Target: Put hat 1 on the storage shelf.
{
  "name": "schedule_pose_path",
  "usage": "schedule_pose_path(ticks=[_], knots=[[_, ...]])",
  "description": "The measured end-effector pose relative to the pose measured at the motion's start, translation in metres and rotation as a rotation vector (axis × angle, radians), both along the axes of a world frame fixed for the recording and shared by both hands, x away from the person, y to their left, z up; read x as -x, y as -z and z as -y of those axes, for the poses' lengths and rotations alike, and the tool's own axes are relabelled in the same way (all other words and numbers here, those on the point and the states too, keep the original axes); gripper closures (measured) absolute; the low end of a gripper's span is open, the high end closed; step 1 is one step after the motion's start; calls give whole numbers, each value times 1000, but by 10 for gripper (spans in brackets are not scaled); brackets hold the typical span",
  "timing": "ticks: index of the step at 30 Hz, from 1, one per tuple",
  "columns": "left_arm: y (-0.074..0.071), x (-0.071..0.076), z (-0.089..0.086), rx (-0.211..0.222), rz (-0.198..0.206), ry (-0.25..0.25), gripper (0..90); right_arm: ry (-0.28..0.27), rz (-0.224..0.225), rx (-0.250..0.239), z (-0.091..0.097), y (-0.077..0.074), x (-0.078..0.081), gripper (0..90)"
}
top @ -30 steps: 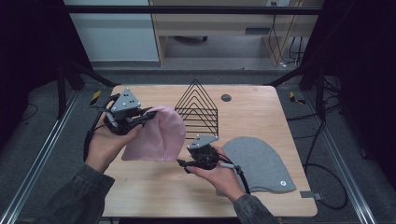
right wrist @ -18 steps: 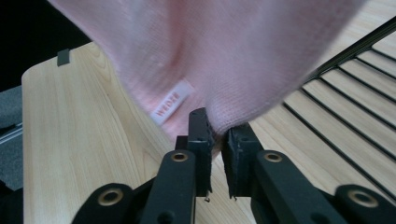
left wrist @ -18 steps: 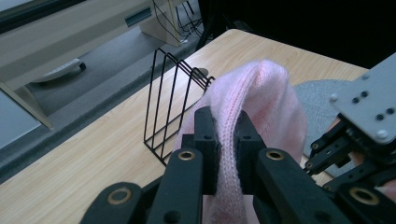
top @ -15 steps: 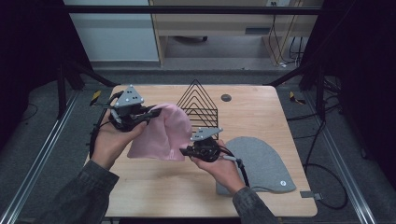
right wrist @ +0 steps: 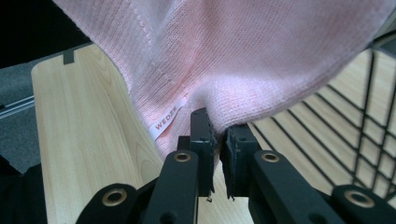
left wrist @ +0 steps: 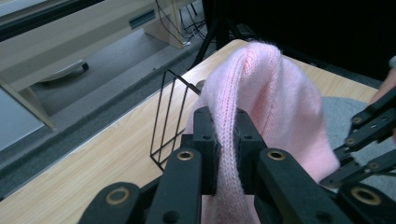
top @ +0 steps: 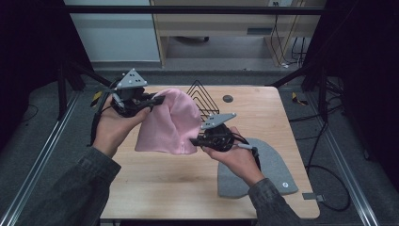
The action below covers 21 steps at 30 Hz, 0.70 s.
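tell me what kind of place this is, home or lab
Likely a lab or recording rig, not a home: the wooden table sits inside a dark metal frame, cables trail over the floor behind, and a person works a pink beanie with two hand-held grippers.

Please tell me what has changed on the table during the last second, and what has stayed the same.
The pink knitted beanie was lifted off the wooden table and now hangs between both grippers. The left gripper kept its grip and rose slightly. The right gripper moved up and closed on the beanie's lower edge. The grey felt hat and black wire rack stayed in place.
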<state>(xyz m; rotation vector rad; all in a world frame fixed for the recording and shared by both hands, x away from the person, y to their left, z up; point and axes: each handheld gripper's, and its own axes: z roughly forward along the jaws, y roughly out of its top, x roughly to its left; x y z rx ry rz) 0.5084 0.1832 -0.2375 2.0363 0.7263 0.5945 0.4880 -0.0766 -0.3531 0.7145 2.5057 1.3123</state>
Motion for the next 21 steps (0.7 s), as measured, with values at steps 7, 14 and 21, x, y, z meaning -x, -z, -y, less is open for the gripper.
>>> schedule_pose_path(ticks=[7,14,21], knots=[[-15,-5,1,25,-7,-16,828,14,17,-29,13,-29,-1,842],[-13,-12,4,25,-5,-23,828,20,8,-37,22,-44,-9,844],[-16,-20,9,23,13,-31,828,28,9,-42,28,-51,-19,844]])
